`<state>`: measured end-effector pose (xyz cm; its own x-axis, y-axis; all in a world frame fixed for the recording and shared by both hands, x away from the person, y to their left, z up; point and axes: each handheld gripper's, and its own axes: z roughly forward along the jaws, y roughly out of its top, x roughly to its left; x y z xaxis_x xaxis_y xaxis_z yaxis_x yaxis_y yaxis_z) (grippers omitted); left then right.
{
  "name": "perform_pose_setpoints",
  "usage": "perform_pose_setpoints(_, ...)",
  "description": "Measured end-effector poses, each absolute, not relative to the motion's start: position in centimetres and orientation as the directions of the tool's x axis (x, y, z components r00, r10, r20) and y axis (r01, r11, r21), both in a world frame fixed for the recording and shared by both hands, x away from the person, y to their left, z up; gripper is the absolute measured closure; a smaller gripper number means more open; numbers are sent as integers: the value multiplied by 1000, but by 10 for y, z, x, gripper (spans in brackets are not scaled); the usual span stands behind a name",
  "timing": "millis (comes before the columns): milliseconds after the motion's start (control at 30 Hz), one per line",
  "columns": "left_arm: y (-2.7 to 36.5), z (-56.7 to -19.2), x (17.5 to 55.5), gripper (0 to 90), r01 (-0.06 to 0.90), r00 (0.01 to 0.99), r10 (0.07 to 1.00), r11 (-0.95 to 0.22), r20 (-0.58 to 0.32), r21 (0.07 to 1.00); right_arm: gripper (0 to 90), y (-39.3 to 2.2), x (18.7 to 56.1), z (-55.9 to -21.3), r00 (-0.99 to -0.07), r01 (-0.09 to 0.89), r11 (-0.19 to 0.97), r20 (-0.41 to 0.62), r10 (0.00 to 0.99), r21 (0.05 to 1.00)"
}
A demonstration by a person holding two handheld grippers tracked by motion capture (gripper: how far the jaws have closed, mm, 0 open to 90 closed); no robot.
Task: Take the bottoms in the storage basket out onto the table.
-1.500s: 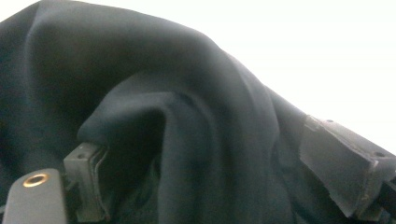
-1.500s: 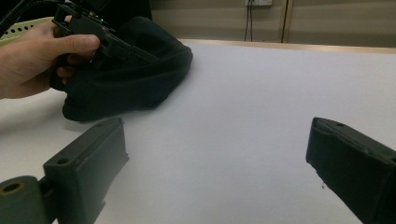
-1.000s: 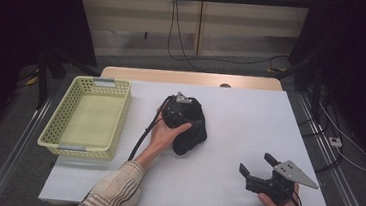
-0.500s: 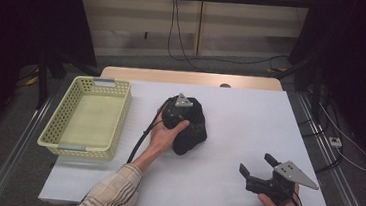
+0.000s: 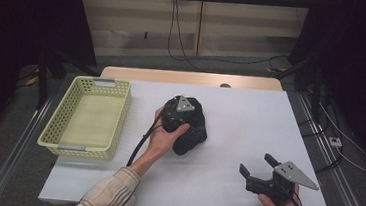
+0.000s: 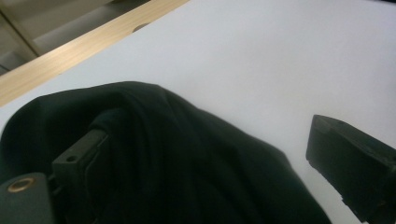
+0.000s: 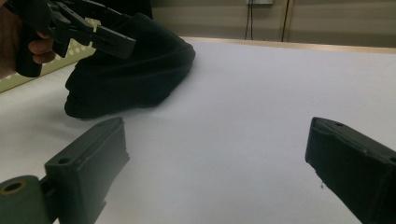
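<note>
A crumpled black cloth (image 5: 194, 133) lies in a heap at the middle of the white table (image 5: 250, 114). My left gripper (image 5: 181, 111) rests on top of the heap, held by a hand in a plaid sleeve. In the left gripper view the left gripper (image 6: 208, 135) is open: one jaw presses into the black cloth (image 6: 187, 177), the other hangs over bare table. My right gripper (image 5: 258, 169) stands open near the front right edge, apart from the cloth. The right gripper (image 7: 219, 154) has only table between its jaws, with the cloth (image 7: 140, 70) and the left gripper (image 7: 100, 32) farther off.
A pale yellow plastic basket (image 5: 59, 122) with nothing in it stands at the table's left. A wooden strip (image 5: 193, 78) runs along the far edge. Cables lie on the floor beyond and to the right.
</note>
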<state>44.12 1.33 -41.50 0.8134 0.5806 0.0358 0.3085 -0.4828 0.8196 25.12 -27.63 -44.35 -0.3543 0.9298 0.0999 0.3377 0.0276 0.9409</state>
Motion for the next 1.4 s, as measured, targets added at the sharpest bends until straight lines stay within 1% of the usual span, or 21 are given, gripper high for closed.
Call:
perform_pose_setpoints(100,16,-412,436,73,302,813,581,-461,27,834,53,-276,251,-443,-354,337,27,100,930,941)
perform_pose_setpoints(200,20,-408,431,73,279,808,588,-451,47,848,53,-277,251,-443,-356,334,27,100,929,942)
perform_pose_setpoints(400,28,-403,425,69,268,814,580,-419,28,868,53,-276,251,-443,-358,335,30,98,929,942)
perform_pose_setpoints(567,31,-400,420,67,263,804,593,-419,43,869,53,-276,251,-443,-355,335,28,99,930,942)
perform_pose_setpoints(633,33,-399,419,67,269,807,590,-419,35,867,53,-276,251,-443,-355,336,29,98,930,941)
perform_pose_setpoints(800,36,-396,414,66,252,808,587,-429,55,868,53,-276,251,-443,-357,335,32,95,929,942)
perform_pose_setpoints(933,40,-394,410,65,249,807,589,-417,51,874,53,-276,250,-443,-358,334,32,95,929,942)
perform_pose_setpoints(1000,43,-394,409,65,256,804,594,-406,40,877,52,-276,251,-443,-358,333,32,95,929,942)
perform_pose_setpoints(1100,49,-393,404,58,286,787,617,-357,-6,889,52,-277,251,-443,-358,331,34,92,929,943)
perform_pose_setpoints(1167,52,-393,401,56,281,782,623,-340,-9,897,52,-277,251,-443,-351,333,25,99,931,943)
perform_pose_setpoints(1267,54,-394,398,56,268,781,624,-365,21,892,52,-277,251,-443,-352,334,26,99,931,942)
perform_pose_setpoints(1400,59,-393,396,54,270,783,621,-373,22,888,52,-276,251,-443,-357,333,31,96,929,942)
